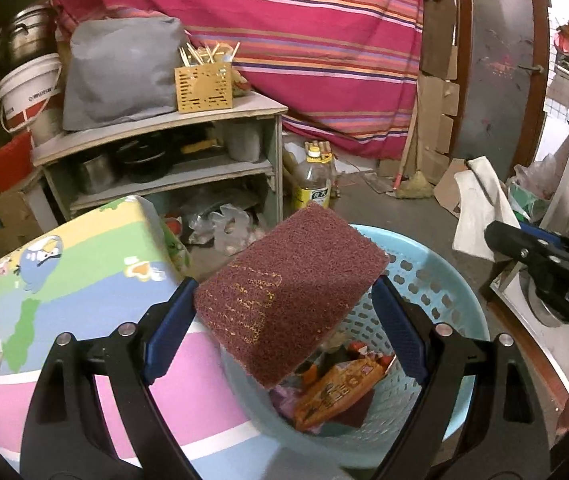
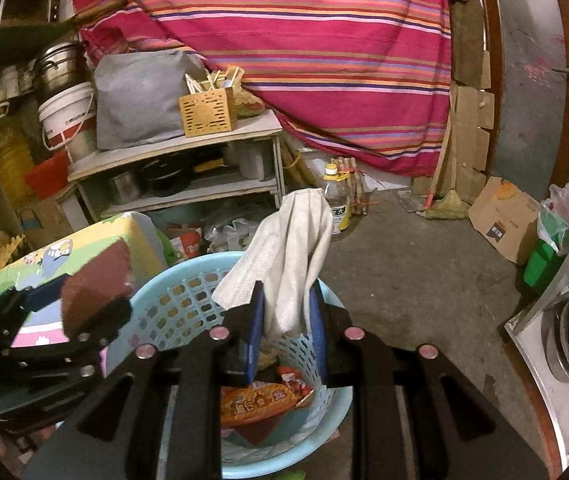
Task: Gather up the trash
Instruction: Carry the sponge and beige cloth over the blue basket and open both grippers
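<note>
My left gripper (image 1: 284, 300) is shut on a maroon scouring pad (image 1: 290, 292) and holds it over the light blue plastic basket (image 1: 440, 292). The pad also shows in the right wrist view (image 2: 96, 284). My right gripper (image 2: 286, 300) is shut on a crumpled white cloth (image 2: 292, 248) above the same basket (image 2: 172, 300). The cloth also shows in the left wrist view (image 1: 480, 208). An orange snack wrapper (image 1: 336, 392) and other trash lie inside the basket.
A colourful cartoon-print foam mat (image 1: 64, 300) lies left of the basket. A wooden shelf unit (image 1: 164, 152) with pots stands behind. An oil bottle (image 1: 314, 184), a cardboard box (image 2: 504, 220) and a striped cloth (image 1: 284, 40) are further back. A steel counter (image 2: 556, 320) is at right.
</note>
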